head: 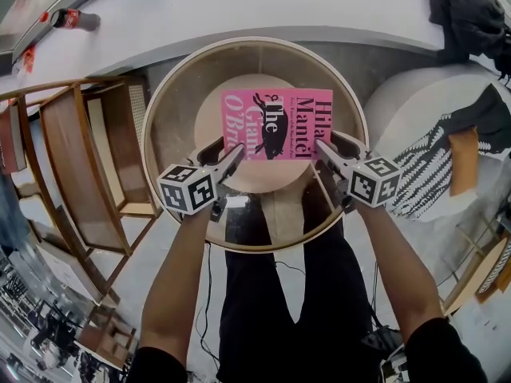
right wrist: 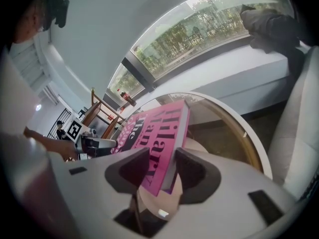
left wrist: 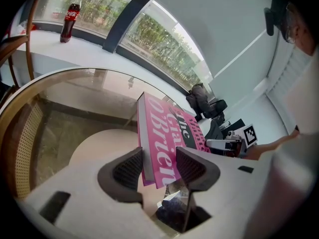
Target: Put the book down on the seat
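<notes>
My left gripper point(head: 229, 156) and right gripper point(head: 326, 150) each pinch a near corner of the pink book point(head: 277, 124). The left gripper view shows the jaws pressed onto cover and underside at one end of the book point(left wrist: 167, 133). The right gripper view shows the same bite at the other end point(right wrist: 157, 133).

The book reaches forward from both sets of jaws, away from my body, cover up. Its long axis runs crosswise from one gripper to the other, so the two of them share the weight and must travel together. The end with the author's name is at my right gripper.

Under the book is not a seat but a round glass-topped table with a wooden rim point(head: 160, 102). From the gripper views I judge the book is held clear above the glass, though I cannot be sure its far edge does not touch.

Seats lie on both sides. A pale upholstered one point(head: 407, 106) stands out past my right gripper, beyond the table's rim. Wooden chairs point(head: 80, 158) stand out past my left gripper. The task does not say which it means.

For the pale seat, the book would slide along its own long axis, right gripper leading. For the chairs, the left gripper would lead. Either way the rim must be cleared and the cover kept level.
</notes>
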Demonstrator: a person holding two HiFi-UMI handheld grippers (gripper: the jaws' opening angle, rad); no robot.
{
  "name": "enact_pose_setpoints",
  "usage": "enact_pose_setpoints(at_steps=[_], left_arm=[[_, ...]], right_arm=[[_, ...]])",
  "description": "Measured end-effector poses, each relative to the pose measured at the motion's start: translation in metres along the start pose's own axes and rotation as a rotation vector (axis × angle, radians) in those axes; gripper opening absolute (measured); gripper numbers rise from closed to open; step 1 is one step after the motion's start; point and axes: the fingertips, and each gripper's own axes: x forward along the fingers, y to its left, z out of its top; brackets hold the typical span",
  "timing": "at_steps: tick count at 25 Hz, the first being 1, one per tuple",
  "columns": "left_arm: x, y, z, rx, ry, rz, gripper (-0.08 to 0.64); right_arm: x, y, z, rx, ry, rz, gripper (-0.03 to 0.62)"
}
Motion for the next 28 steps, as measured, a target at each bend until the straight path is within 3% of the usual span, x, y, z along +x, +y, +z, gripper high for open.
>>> enact_pose_setpoints(at_steps=[13, 28], left_arm=[[-0.001, 0.0, 0.001, -0.01, -0.029, 0.018, 0.207], [-0.009, -0.011, 0.003, 0.049, -0.027, 0.065, 0.207]], right_arm=[[-0.001, 0.0, 0.001, 0.001, -0.024, -0.018, 0.169], [-0.008, 0.008, 0.008, -0.045, -0.051, -0.028, 0.167]])
